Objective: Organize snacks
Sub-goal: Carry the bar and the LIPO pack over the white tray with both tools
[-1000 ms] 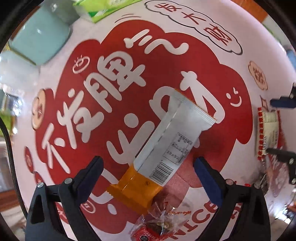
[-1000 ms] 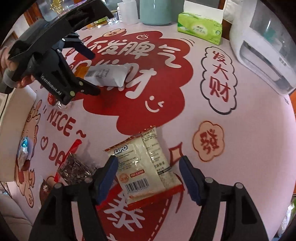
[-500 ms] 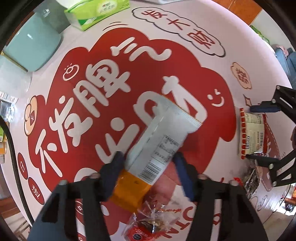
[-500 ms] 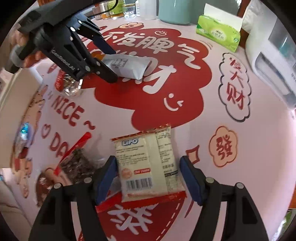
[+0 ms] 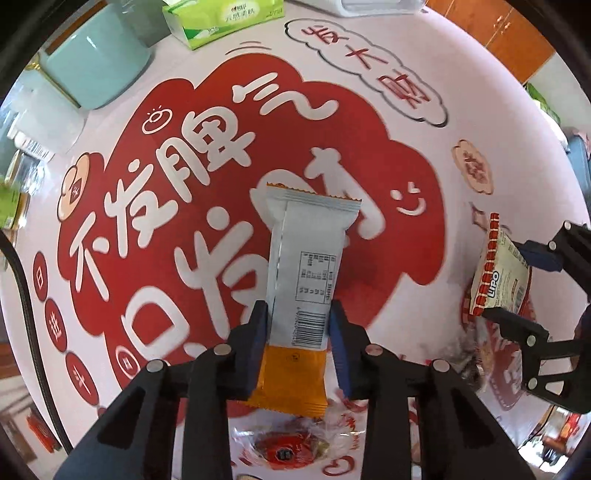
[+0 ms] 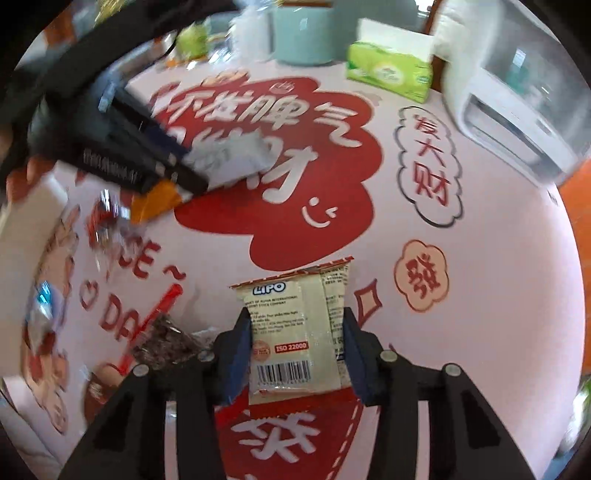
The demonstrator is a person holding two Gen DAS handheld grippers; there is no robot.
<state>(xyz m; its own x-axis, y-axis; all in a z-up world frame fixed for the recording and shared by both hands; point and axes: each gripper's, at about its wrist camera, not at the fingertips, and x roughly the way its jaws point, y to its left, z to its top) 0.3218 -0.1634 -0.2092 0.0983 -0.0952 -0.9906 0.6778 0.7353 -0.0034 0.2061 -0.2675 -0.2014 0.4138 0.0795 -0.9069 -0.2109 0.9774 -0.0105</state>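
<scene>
My left gripper (image 5: 298, 321) is shut on a long white and orange snack bar (image 5: 306, 266), held lengthwise above the red and pink printed tablecloth (image 5: 184, 229). My right gripper (image 6: 297, 332) is shut on a cream LIPO biscuit pack (image 6: 295, 332) with red edges. In the right wrist view the left gripper (image 6: 192, 173) and its bar (image 6: 229, 158) show blurred at upper left. In the left wrist view the right gripper (image 5: 517, 284) holds the LIPO pack (image 5: 495, 273) at far right.
A clear-wrapped red candy (image 5: 291, 446) lies under the left gripper. A dark snack bag with red strip (image 6: 166, 339) lies left of the right gripper. A green tissue box (image 6: 391, 74), teal container (image 6: 303, 33) and white appliance (image 6: 517, 92) stand at the back.
Both grippers closed: the left on the snack bar, the right on the LIPO pack. Both packs are lifted off the cloth, and the bar now points straight ahead.
</scene>
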